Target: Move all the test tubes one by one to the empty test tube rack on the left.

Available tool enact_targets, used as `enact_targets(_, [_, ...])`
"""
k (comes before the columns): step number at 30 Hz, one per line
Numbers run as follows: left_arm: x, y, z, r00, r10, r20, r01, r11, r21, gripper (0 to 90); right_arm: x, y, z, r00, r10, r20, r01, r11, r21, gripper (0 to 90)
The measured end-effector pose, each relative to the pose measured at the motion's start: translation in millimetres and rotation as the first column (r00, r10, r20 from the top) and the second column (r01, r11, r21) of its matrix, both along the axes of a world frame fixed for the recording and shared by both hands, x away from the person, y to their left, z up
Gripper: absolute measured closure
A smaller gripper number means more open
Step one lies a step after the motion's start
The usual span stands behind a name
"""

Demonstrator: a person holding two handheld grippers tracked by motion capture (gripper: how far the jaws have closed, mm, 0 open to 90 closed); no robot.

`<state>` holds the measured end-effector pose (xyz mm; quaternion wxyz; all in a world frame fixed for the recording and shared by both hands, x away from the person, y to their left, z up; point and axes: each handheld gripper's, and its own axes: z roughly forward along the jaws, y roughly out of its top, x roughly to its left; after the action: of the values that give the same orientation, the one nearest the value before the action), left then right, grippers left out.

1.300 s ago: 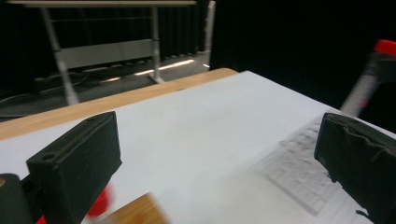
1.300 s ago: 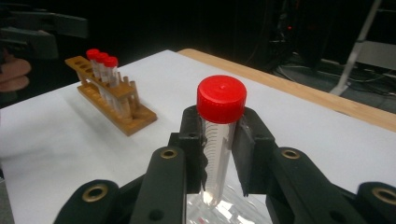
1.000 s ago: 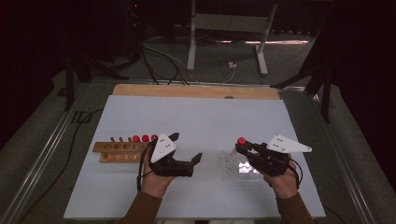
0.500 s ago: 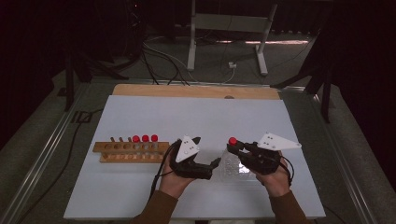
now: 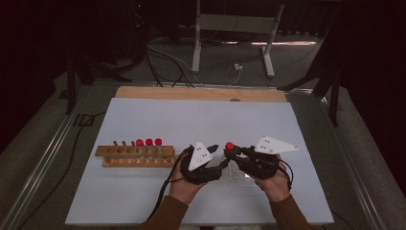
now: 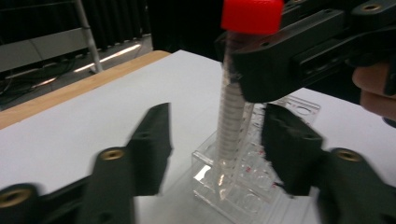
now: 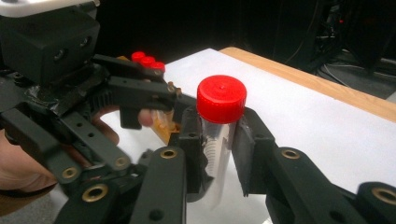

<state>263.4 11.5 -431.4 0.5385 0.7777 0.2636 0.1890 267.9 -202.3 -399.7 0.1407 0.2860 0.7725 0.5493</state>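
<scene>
A clear tube with a red cap stands upright, and my right gripper is shut on it just under the cap. In the high view the tube is held above a clear plastic rack. My left gripper reaches in from the left with its jaws on either side of the tube. They have just been closing, but a gap remains at the left jaw, so it counts as open. In the high view the left gripper sits close against the right gripper.
A wooden rack lies at the left on the white table sheet, with three red-capped tubes at its right end. The table's wooden far edge lies beyond, with dark floor and cables behind.
My left hand has moved right, up to the right gripper, and its jaws have narrowed around the tube. The right hand has shifted a little left with the tube.
</scene>
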Motion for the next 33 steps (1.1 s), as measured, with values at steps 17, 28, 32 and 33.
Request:
enact_targets(17, [0.4, 6.0, -2.7, 0.9998, -0.016, 0.009, 0.016, 0.9998, 0.011, 76.1, -2.9, -8.2, 1.5, 1.0000, 0.008, -0.001, -0.007, 0.999, 0.041, 48.0])
enact_targets(28, [0.5, 38.1, -1.6, 0.9987, 0.049, -0.015, -0.050, 0.9983, -0.031, 76.2, -6.0, -33.8, 0.8, 0.9923, -0.123, 0.017, 0.123, 0.992, 0.010, 12.3])
enact_targets(32, [-1.7, 52.4, 0.1, 0.9967, 0.079, -0.017, -0.080, 0.9961, -0.039, 76.2, -8.1, -44.5, -2.1, 0.9858, -0.167, 0.021, 0.167, 0.986, 0.000, 5.4])
enact_targets(33, [-2.1, 56.0, 0.7, 0.9962, 0.084, -0.020, -0.085, 0.9955, -0.041, 76.2, -8.6, -47.4, -2.9, 0.9839, -0.178, 0.021, 0.178, 0.984, -0.001, 4.0])
